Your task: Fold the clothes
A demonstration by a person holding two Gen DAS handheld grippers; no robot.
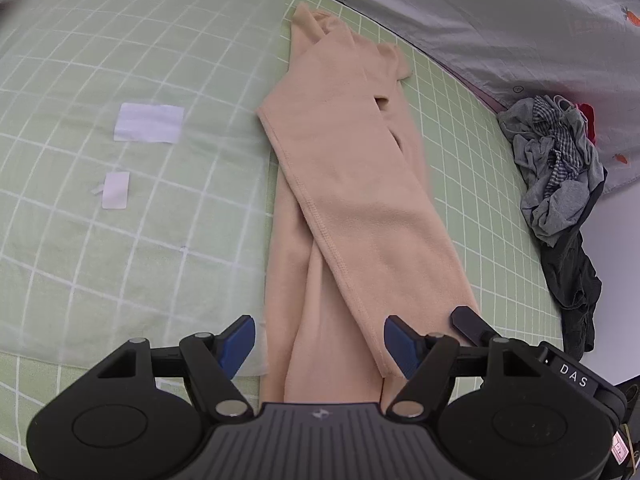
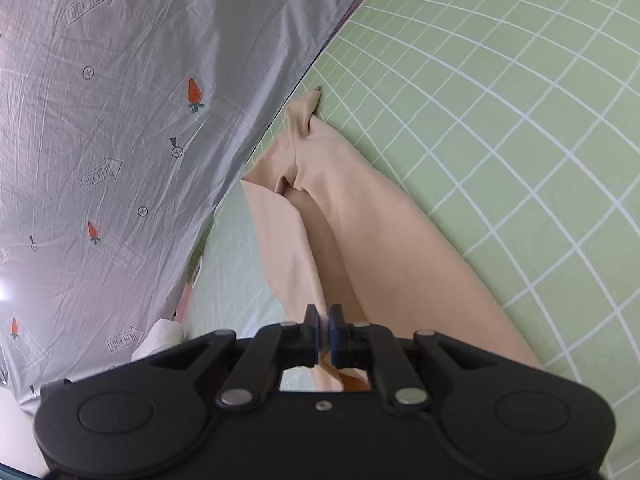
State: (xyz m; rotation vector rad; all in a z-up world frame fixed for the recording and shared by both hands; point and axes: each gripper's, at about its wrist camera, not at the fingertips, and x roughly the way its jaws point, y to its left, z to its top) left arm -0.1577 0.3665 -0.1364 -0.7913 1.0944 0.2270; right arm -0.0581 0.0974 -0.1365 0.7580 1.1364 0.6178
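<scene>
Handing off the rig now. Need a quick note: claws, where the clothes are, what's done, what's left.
Left claw: open, holding nothing, just above the near end of the peach fleece garment.
Right claw: shut on an edge of that same garment, lifting a fold of it.
Garment: long and narrow on the green checked bedsheet, one layer already crossed over another.
Heap of grey, checked and dark clothes: at the bed's edge, untouched.
Done: garment partly folded lengthwise.
Left: probably lay down the fold the right claw holds, finish folding, then do the heap.
</scene>
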